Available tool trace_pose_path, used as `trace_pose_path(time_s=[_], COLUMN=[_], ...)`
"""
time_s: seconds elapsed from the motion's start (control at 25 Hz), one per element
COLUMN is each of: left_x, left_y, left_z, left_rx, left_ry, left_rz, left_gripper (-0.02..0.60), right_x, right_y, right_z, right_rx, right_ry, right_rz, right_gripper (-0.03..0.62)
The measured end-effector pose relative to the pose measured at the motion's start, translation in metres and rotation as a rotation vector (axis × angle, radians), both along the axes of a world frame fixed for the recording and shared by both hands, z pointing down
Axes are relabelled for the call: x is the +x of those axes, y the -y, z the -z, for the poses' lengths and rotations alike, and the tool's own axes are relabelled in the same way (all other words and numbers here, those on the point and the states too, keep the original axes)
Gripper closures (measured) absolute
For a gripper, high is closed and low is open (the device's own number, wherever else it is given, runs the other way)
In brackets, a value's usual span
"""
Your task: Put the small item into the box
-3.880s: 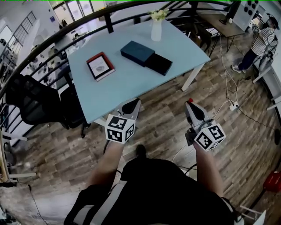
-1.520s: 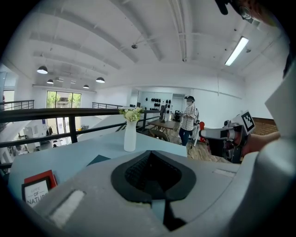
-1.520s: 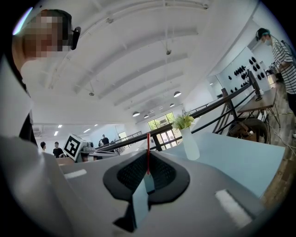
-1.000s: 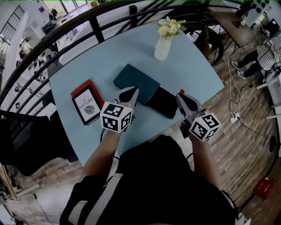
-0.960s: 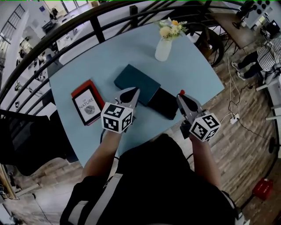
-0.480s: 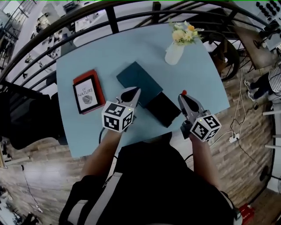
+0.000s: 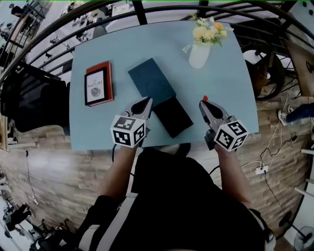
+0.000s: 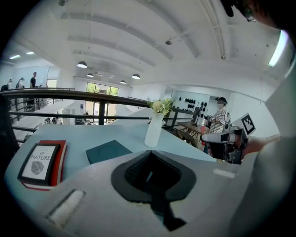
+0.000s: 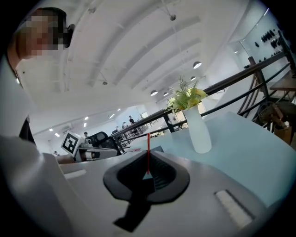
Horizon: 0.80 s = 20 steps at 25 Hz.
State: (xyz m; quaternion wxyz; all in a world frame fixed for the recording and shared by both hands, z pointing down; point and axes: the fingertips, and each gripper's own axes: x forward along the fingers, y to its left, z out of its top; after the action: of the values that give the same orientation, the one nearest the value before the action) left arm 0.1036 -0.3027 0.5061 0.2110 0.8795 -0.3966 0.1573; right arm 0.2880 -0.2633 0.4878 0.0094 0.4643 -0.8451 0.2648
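A thin red small item [image 7: 205,98] sticks up from the tips of my right gripper [image 7: 206,104], which is shut on it. In the right gripper view it shows as a red sliver [image 9: 148,152] between the closed jaws. A flat dark teal box [image 7: 151,81] lies mid-table, and a black box part [image 7: 172,116] touches its near corner. My left gripper [image 7: 144,104] hovers at the black part's left side, shut with nothing in it. The teal box [image 8: 108,151] lies ahead of the left gripper [image 8: 150,156].
A red-edged book [image 7: 98,84] lies at the left of the light blue table [image 7: 230,103]. At the far right stands a white vase of flowers [image 7: 200,51]. A black railing [image 7: 147,7] runs behind the table, and wooden floor surrounds it.
The person has walked up to the table. Both grippers now hang over its near part, either side of the black box part. The red item stays in the right gripper.
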Motion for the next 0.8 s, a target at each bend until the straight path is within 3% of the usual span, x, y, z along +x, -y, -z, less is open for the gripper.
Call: trace_pose_path(time_s=[0.36, 0.8], left_x=[-0.007, -0.04], left_y=[-0.007, 0.0], left_z=[-0.006, -0.031], left_rx=[-0.016, -0.058], left_ry=[0.003, -0.026], left_rz=[0.043, 0.044], left_gripper=[0.574, 0.574], right_x=[-0.043, -0.096], right_y=[0.0, 0.006], right_z=[-0.011, -0.069], right_rx=[-0.043, -0.167], right_ry=[-0.025, -0.135], right_rz=[0.138, 0.237], right_gripper=[0.58, 0.581])
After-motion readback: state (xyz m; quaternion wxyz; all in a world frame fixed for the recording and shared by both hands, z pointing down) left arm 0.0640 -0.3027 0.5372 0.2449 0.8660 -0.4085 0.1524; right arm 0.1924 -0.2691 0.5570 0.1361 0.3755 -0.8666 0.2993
